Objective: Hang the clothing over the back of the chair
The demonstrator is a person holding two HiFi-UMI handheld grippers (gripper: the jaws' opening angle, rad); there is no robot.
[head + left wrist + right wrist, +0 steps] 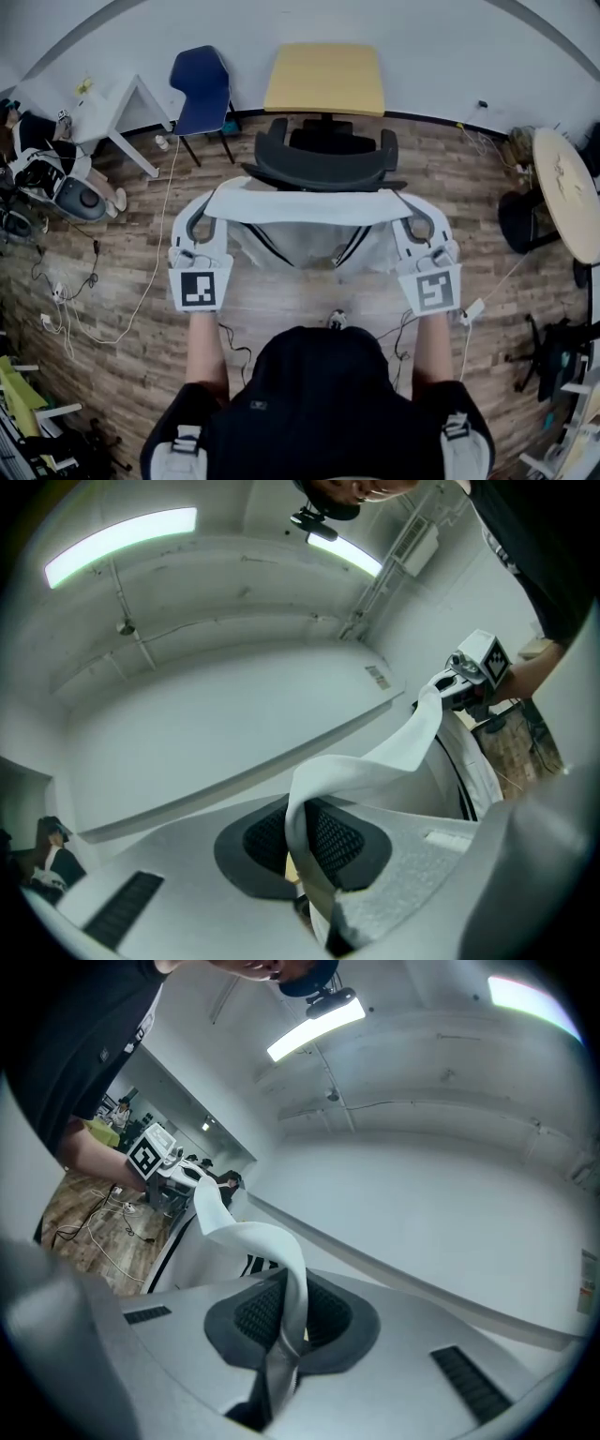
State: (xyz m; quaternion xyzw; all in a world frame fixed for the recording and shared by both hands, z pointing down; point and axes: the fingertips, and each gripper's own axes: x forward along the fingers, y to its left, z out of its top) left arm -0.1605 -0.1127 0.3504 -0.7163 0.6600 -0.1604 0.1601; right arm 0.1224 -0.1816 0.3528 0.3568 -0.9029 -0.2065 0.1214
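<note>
A white garment with dark stripes [309, 208] hangs stretched flat between my two grippers, just in front of the black office chair [323, 159]. My left gripper [208, 208] is shut on its left top corner, and the white cloth [323, 789] runs between the jaws. My right gripper [412, 208] is shut on the right top corner, with the cloth strip [286, 1288] pinched between the pads. The garment's top edge sits about level with the chair's back, on my side of it. Both grippers point level toward the chair.
A yellow table [325, 79] stands behind the chair and a blue chair [202, 89] to its left. A white table [117, 108] is far left, a round table [567, 192] far right. Cables [112, 300] trail over the wooden floor.
</note>
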